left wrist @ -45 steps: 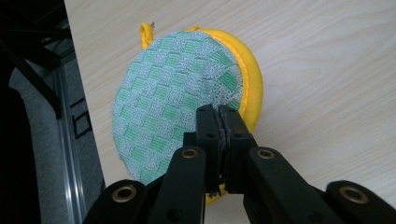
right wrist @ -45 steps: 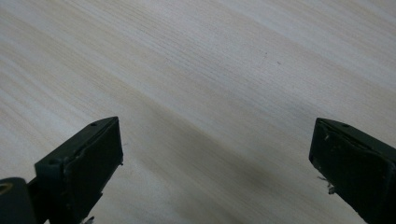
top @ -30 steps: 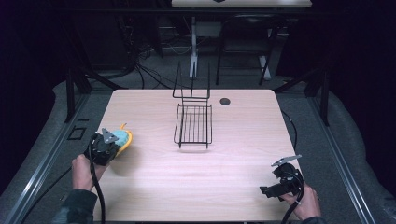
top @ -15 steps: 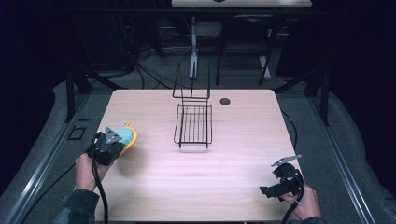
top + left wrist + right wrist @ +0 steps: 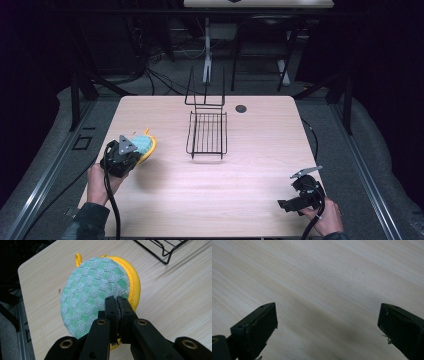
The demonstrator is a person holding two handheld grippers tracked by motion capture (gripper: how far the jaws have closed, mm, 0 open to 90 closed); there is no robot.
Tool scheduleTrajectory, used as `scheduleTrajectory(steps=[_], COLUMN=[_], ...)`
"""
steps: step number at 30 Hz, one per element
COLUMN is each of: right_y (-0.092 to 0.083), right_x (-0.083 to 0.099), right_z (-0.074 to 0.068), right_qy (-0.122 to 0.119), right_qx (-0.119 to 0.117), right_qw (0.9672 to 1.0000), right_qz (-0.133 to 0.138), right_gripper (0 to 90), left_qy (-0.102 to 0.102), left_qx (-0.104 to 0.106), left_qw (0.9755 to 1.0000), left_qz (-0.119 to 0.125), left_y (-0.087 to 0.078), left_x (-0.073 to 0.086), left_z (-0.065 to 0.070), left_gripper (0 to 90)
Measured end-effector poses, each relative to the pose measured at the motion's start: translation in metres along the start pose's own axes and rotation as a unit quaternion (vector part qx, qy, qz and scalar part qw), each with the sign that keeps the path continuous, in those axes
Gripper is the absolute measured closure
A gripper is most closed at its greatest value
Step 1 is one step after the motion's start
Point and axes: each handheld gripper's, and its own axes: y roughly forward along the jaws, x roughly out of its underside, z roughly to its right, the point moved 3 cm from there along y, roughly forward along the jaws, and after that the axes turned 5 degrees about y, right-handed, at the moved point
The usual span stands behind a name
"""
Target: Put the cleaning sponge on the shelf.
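A round pot holder (image 5: 95, 295), green-checked on one face with a yellow rim and a yellow loop, is pinched at its near edge by my left gripper (image 5: 117, 300), whose jaws are shut on it. In the high view the left gripper (image 5: 131, 150) holds the pot holder (image 5: 144, 144) above the table's left side. My right gripper (image 5: 286, 204) rests near the front right corner of the table (image 5: 260, 150). Its jaws stand wide apart over bare wood with nothing between its fingers (image 5: 259, 325).
A black wire rack (image 5: 207, 132) with an upright back stands at the middle back of the table; its corner (image 5: 167, 250) shows in the left gripper view. A small dark round hole (image 5: 241, 108) lies behind the rack. Cables trail off the front edge.
My left gripper has carried the pot holder a little to the right and toward the table's middle. The right gripper has stayed in place.
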Motion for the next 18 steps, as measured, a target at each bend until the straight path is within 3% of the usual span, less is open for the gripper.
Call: scheduleTrajectory(steps=[18], right_y=[0.001], right_x=[0.0], right_z=[0.0], right_qy=[-0.004], right_qx=[0.004], right_qw=[1.0], right_qz=[-0.005], right_gripper=[2.0], left_qy=[0.021], left_qx=[0.017], left_qw=[0.9995], left_qz=[0.017], left_y=[-0.001], left_x=[-0.017], left_z=[0.013], left_gripper=[87.9])
